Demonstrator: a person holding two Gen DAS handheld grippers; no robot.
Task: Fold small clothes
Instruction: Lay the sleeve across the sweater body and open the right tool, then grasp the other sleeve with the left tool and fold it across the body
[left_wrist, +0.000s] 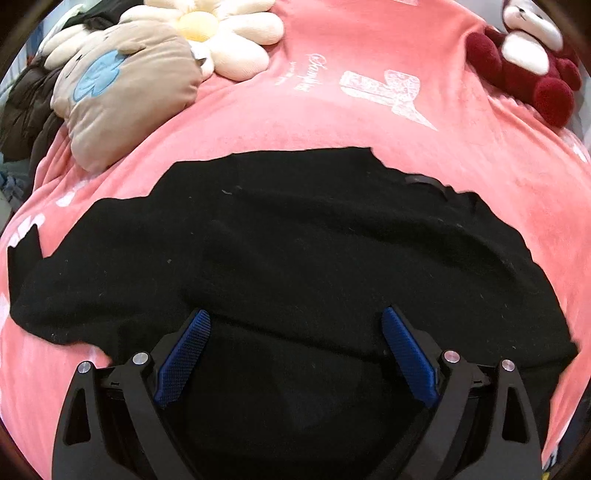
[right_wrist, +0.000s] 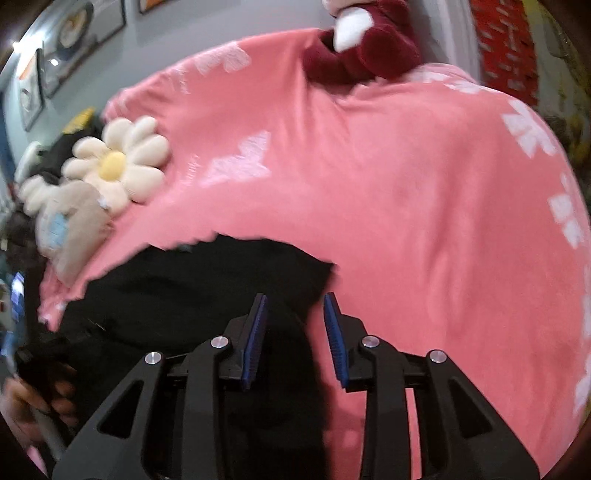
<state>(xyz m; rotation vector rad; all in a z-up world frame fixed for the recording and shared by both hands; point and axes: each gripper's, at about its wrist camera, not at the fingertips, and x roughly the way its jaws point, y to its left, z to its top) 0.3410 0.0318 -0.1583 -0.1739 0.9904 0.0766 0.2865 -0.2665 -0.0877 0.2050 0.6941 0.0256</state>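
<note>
A black garment (left_wrist: 295, 240) lies spread flat on the pink blanket (left_wrist: 369, 110). In the left wrist view my left gripper (left_wrist: 295, 325) hovers over the garment's near part, jaws wide open with nothing pinched between the blue pads (left_wrist: 184, 354). In the right wrist view the same black garment (right_wrist: 207, 280) fills the lower left. My right gripper (right_wrist: 294, 306) stands over its right edge, where black cloth meets the pink blanket (right_wrist: 424, 221). A narrow gap shows between its jaws, and the pads do not press on the cloth.
A cream flower plush (left_wrist: 218, 33) and a beige plush cushion (left_wrist: 122, 96) lie at the blanket's far left, beside a pile of dark clothes (left_wrist: 29, 107). A dark red and white plush toy (left_wrist: 532, 62) sits at the far right. A person's hand (right_wrist: 33, 402) shows at the lower left.
</note>
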